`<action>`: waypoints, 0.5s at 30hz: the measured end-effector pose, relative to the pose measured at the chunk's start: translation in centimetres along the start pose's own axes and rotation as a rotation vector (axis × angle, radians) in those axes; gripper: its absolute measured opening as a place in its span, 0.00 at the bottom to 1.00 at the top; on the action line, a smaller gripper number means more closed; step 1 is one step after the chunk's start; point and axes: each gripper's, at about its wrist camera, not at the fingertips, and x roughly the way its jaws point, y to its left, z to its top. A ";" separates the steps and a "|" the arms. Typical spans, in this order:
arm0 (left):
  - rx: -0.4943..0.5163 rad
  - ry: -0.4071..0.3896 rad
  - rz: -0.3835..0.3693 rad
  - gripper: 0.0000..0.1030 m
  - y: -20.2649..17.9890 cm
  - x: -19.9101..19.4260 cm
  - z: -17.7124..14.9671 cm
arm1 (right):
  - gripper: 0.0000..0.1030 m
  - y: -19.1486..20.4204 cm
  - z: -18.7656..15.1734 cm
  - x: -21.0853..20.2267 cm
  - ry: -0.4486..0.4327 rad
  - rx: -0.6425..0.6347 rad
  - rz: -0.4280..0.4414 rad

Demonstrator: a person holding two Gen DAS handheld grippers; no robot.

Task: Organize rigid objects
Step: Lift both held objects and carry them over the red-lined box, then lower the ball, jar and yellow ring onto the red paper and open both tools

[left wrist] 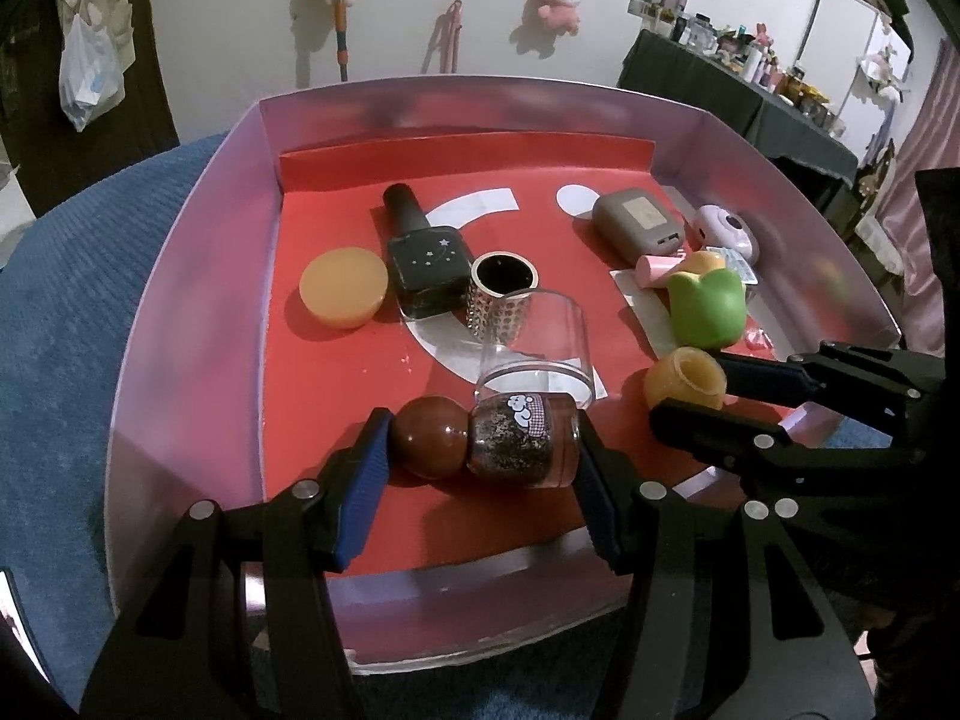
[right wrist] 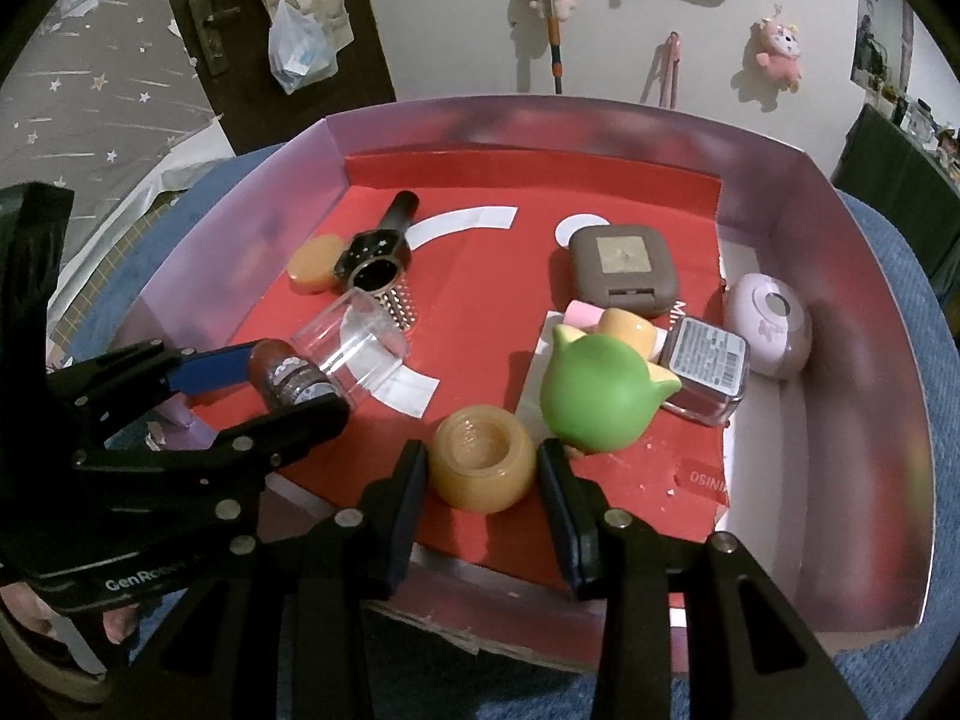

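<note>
Shallow cardboard box with pinkish-white walls [left wrist: 180, 276] and a red paper floor, resting on blue textured fabric [left wrist: 66, 300]; open red floor remains along the near edge and in the centre, the right side being crowded. Left gripper [left wrist: 480, 468], jaws partly spread, clamps a small brown glitter-filled bottle with a round brown cap [left wrist: 486, 444] by its ends; the bottle lies on its side near the front wall, long axis spanning pad to pad, cap toward the left pad. A clear plastic cylinder [left wrist: 534, 348] lies just behind, touching it. Right gripper [right wrist: 483, 480], jaws drawn in, grips a squat amber resin pot [right wrist: 483, 459] by its sides, mouth tilted up and away, just beside a green rounded cat-eared figure [right wrist: 594, 396]. At the far left sit a black star-printed nail-polish bottle [left wrist: 420, 252], neck pointing to the back wall, and an amber disc [left wrist: 343, 287]; a grey-brown square case [right wrist: 624, 264] lies far right.
</note>
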 end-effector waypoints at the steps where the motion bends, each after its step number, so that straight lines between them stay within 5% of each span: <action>1: 0.000 0.000 0.000 0.54 0.0 -0.1 0.0 | 0.41 0.0 0.0 -0.1 -0.002 0.001 0.001; 11: -0.007 -0.057 -0.009 0.65 -0.4 -2.2 -0.4 | 0.53 -0.4 -0.8 -2.5 -0.055 0.020 -0.007; 15: -0.001 -0.080 -0.010 0.73 -0.9 -3.3 -0.6 | 0.67 -0.7 -1.3 -4.0 -0.096 0.039 -0.017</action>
